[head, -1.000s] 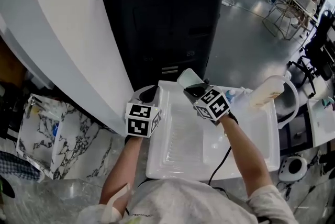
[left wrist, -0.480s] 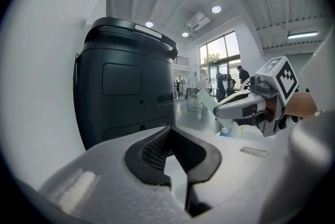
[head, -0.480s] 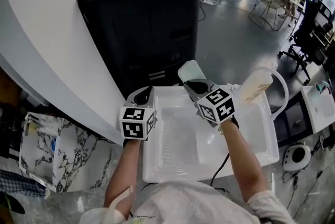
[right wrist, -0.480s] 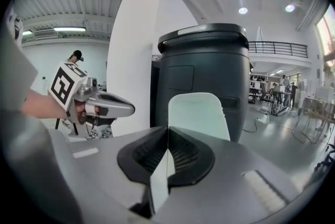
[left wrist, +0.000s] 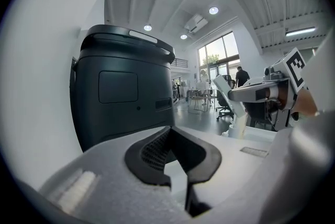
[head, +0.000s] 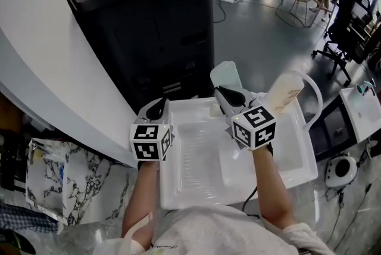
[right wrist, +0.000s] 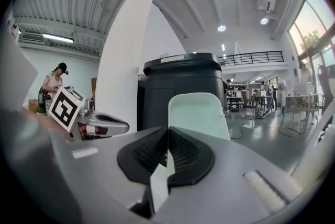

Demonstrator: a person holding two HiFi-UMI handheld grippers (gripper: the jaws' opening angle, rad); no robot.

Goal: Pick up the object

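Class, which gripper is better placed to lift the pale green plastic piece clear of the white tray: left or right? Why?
Right. The right gripper is shut on the pale green flat plastic piece, above the white tray. The left gripper is shut and empty at the tray's left edge.

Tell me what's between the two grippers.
Only a bare stretch of the white tray lies between the left gripper and the right gripper, seen in the head view.

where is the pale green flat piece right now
The pale green piece sits at the head view's centre, clamped in the right gripper, above the far edge of the white tray and in front of the black bin.
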